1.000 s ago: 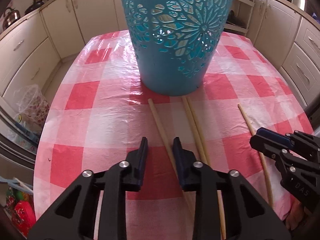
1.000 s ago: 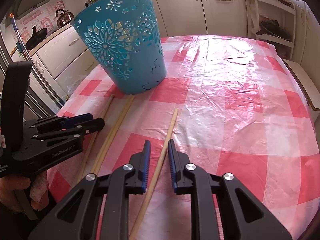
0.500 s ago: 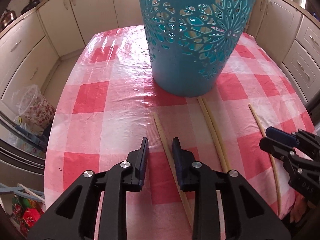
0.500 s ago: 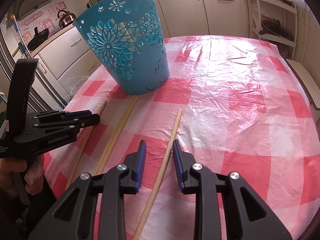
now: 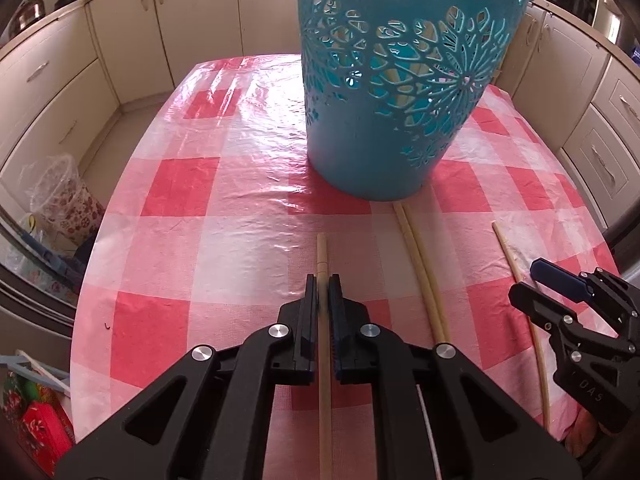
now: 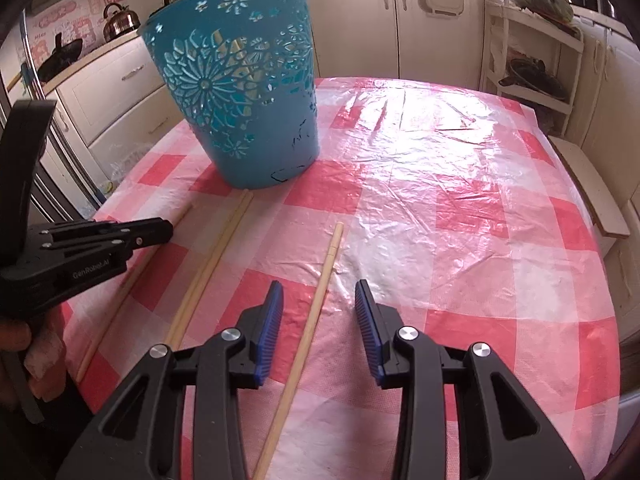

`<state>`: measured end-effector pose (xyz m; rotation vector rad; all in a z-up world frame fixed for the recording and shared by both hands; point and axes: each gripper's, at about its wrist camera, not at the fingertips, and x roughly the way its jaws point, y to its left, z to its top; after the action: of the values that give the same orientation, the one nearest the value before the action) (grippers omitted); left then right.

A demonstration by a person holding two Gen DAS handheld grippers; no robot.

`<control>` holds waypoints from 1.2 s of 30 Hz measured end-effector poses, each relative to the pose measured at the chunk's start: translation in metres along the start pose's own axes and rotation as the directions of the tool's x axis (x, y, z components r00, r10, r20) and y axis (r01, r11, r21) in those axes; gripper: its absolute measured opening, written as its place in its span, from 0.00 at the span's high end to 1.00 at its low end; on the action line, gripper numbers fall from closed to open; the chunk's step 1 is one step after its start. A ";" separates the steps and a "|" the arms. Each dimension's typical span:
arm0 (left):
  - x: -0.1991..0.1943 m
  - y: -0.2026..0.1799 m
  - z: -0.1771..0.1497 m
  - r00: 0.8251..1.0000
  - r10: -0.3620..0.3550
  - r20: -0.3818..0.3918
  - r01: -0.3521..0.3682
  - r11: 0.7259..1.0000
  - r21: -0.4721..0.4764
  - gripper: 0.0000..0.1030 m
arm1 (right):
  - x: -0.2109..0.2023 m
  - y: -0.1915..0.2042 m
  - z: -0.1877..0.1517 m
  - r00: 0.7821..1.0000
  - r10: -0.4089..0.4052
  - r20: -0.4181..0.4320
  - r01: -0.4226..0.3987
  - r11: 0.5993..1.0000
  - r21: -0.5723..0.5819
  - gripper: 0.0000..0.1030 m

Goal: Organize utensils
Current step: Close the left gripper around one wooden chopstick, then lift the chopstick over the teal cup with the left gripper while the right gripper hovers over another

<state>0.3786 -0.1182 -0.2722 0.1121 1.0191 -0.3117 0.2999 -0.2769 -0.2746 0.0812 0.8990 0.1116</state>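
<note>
A pale wooden chopstick point(image 5: 322, 256) lies on the red-and-white checked table point(image 5: 180, 184), and my left gripper point(image 5: 322, 292) is shut on it near its far end. Two more chopsticks point(image 5: 420, 272) lie side by side to its right, reaching the foot of the blue cut-out basket point(image 5: 400, 100). In the right wrist view another chopstick point(image 6: 326, 276) lies between the jaws of my right gripper point(image 6: 319, 292), which are opening with neither pad touching it. That view also shows the basket point(image 6: 240, 100), the pair point(image 6: 216, 256) and the left gripper point(image 6: 166, 231). Pale sticks show through the basket's holes.
Cream kitchen cabinets point(image 5: 52, 92) ring the table. A plastic-covered bin point(image 5: 60, 200) stands on the floor off the left edge. A white shelf rack point(image 6: 532, 60) stands behind the far right corner. The right gripper point(image 5: 528, 282) hovers over the rightmost chopstick point(image 5: 510, 256).
My left jaws have closed onto the chopstick that lay between them. My right jaws have spread wider around their chopstick. Both hands have barely shifted.
</note>
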 end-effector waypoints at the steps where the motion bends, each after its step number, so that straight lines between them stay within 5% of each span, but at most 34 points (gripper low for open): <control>1: 0.000 0.000 0.000 1.000 0.005 0.002 -0.005 1.000 0.004 0.94 | 0.001 0.005 0.000 1.000 -0.026 -0.003 0.026 0.999 -0.025 0.69; 6: 0.001 -0.005 0.001 0.999 0.032 0.010 -0.032 0.999 0.015 0.89 | 0.004 0.021 0.001 0.997 -0.079 -0.006 0.078 0.988 -0.134 0.93; 21: 0.002 -0.021 -0.002 0.999 0.037 0.037 -0.039 0.997 0.060 0.61 | 0.014 0.007 0.016 0.999 -0.008 -0.040 0.006 0.999 -0.052 0.94; 27: 0.003 -0.024 -0.002 0.998 0.045 0.043 -0.047 0.997 0.059 0.58 | 0.013 -0.001 0.015 0.998 0.042 -0.038 -0.043 0.999 -0.008 0.93; 36: 0.004 -0.029 -0.001 0.997 0.057 0.044 -0.059 0.997 0.048 0.58 | 0.013 0.006 0.015 0.999 0.011 -0.034 -0.013 0.999 -0.039 0.93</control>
<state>0.3710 -0.1464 -0.2744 0.1785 0.9647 -0.2853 0.3192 -0.2693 -0.2752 0.0483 0.9296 0.1420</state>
